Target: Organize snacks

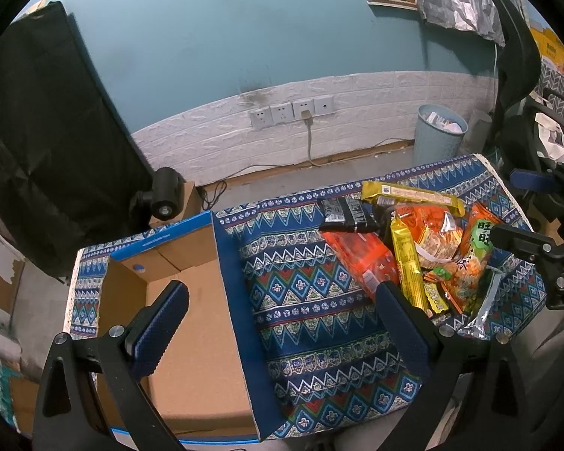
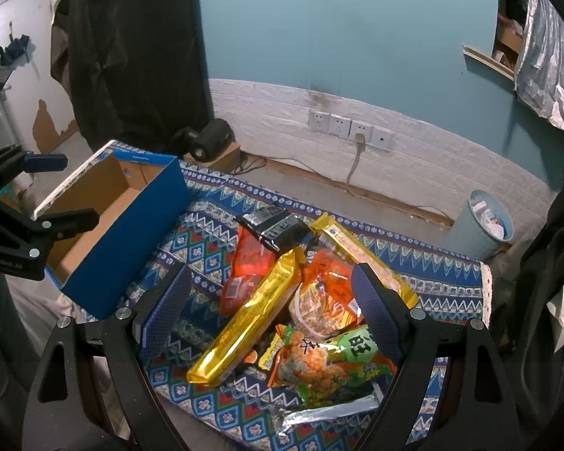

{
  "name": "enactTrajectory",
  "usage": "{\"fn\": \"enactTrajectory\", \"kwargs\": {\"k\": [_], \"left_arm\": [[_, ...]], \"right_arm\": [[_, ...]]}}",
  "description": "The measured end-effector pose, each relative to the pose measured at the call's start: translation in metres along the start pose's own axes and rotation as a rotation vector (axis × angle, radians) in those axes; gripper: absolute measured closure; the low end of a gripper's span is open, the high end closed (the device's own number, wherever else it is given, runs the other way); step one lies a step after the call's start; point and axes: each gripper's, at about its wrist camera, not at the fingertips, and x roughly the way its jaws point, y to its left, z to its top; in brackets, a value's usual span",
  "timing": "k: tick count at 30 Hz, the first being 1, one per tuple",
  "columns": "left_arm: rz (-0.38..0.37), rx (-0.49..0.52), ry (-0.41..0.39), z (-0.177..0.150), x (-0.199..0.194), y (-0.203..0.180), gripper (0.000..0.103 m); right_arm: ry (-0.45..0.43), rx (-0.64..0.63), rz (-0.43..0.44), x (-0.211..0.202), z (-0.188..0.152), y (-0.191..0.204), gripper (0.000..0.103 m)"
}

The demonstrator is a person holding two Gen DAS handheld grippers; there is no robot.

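Task not started: cardboard box [image 1: 191, 323], lower left of frame, appears empty. Snack pile [image 2: 300, 300] sits mid-frame on the cloth [image 1: 312, 323]. Left gripper [image 1: 282, 300] and right gripper [image 2: 270, 293]: jaws apart, holding nothing.

Silver packet [image 2: 331, 411] partly under green bag [image 2: 331, 368]

A blue, red and green zigzag-and-diamond pattern is covering the tablecloth [image 2: 214, 225], and the cardboard box [image 2: 131, 233] is showing blue outside and plain brown inside. Gold wrappers [image 2: 252, 315], an orange packet [image 2: 244, 274], a black packet [image 2: 274, 225] and a green-and-orange bag [image 2: 331, 368] are lying mixed, while teal is colouring the wall [image 2: 338, 37] over white brick-patterned panelling [image 2: 282, 120].
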Motion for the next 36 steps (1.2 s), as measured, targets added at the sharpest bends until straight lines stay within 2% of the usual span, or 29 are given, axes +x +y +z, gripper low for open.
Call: {"fn": "enactTrajectory", "kwargs": {"k": [36], "left_arm": [[-0.014,0.015,0.010,-0.0028,0.0006,-0.0056,0.002]], "right_arm": [[0.013,-0.002,-0.003,0.0019,-0.0024,-0.0018,0.018]]}}
